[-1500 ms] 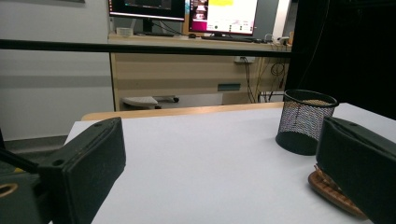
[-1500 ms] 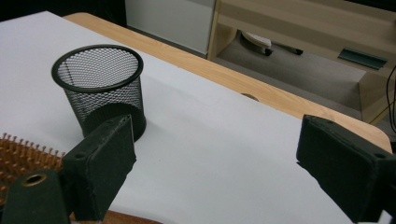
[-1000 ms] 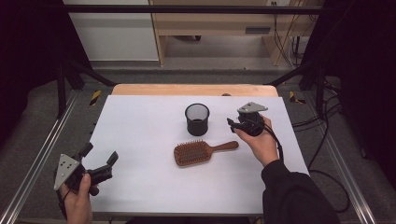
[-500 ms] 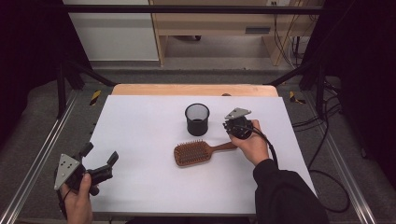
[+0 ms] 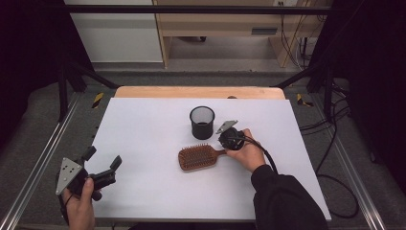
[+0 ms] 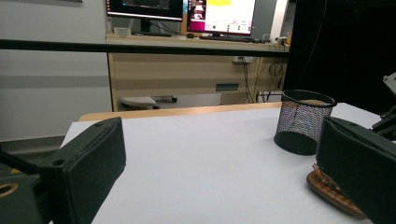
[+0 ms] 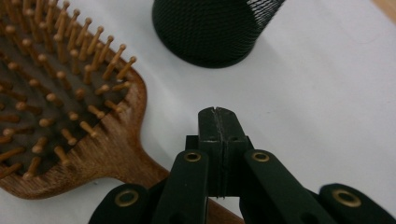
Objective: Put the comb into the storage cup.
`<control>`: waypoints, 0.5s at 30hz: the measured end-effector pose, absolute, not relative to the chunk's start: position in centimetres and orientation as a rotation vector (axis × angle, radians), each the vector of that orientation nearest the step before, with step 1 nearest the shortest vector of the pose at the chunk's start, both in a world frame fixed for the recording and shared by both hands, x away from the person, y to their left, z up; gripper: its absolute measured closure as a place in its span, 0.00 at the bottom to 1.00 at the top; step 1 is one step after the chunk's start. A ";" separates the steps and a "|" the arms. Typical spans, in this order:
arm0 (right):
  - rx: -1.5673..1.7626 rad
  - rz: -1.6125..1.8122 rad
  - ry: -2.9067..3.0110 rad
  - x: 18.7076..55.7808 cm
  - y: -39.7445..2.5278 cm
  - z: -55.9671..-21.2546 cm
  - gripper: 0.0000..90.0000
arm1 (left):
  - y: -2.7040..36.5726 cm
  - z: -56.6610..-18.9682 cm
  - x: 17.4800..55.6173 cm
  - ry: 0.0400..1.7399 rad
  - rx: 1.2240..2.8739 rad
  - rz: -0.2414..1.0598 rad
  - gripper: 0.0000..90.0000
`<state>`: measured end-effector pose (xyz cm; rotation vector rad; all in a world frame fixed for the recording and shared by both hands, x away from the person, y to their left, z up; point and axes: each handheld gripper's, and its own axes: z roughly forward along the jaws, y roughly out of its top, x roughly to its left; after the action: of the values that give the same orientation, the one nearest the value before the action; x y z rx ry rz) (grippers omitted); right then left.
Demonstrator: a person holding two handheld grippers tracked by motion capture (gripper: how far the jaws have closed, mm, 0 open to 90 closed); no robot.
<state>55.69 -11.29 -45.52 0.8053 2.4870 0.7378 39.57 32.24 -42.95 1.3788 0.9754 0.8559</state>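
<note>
Beside mesh cup (image 5: 202, 122), unmarked wooden hairbrush (image 5: 195, 157)

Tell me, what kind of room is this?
Probably a lab or office workroom: computer monitors glow on a wooden desk behind the table, and cables trail across the floor beside dark metal framing.

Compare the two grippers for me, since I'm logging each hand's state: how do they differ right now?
The left gripper has its jaws spread wide, while the right gripper has its jaws pressed together with nothing between them. The left gripper sits at the near left corner of the table, far from everything; the right gripper is over the handle of the hairbrush, beside the mesh cup. Both are black and hand-held.
</note>
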 end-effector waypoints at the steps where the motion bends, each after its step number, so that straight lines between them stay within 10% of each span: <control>1: 0.802 0.734 2.498 55.6 -11.1 -45.7 1.00 | 32.2 -43.0 39.6 0.975 1.379 0.855 0.02; 15: 0.725 0.728 2.593 54.7 -10.1 -46.5 1.00 | 32.2 -43.0 39.6 0.974 1.381 0.851 0.02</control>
<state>54.75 -10.09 -46.48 0.7254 2.5933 0.7282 39.60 32.21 -42.97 1.3813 0.9738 0.8511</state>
